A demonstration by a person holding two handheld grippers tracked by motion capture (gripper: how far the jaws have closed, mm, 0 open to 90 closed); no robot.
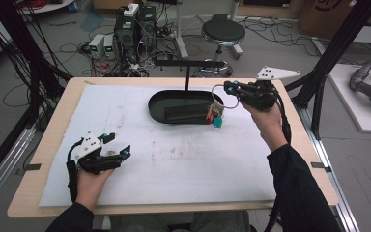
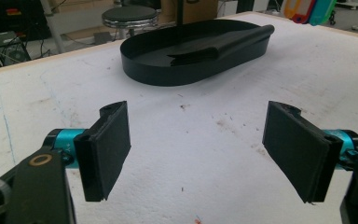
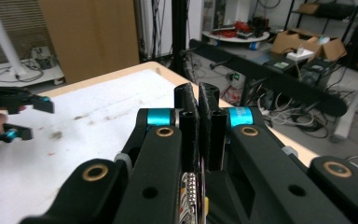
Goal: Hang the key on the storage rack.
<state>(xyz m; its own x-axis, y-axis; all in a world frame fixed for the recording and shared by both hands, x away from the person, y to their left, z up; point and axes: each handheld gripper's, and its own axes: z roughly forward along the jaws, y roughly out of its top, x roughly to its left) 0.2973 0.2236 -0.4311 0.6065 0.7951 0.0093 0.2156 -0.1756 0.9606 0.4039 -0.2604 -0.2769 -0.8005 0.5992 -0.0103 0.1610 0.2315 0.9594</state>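
I've got the right claw [image 1: 230,89] clenched on a key ring [image 1: 221,98] with bright tags dangling, lifted just past the right end of the black oval tray [image 1: 160,112]; the tray's T-shaped stand [image 1: 188,65] rises from its far rim, so I judge the job is to hang the ring on that crossbar; I'd keep the grip firm, carry the loop level with the bar's near tip, and thread it slowly so the tags don't swing and snag. The left claw [image 1: 121,146] sits released, nothing between its pads, on the white surface [image 1: 183,159] well to the near left of the tray. In the right gripper view the closed pads [image 3: 199,105] hide the ring almost wholly; I can't make out what the tags are.
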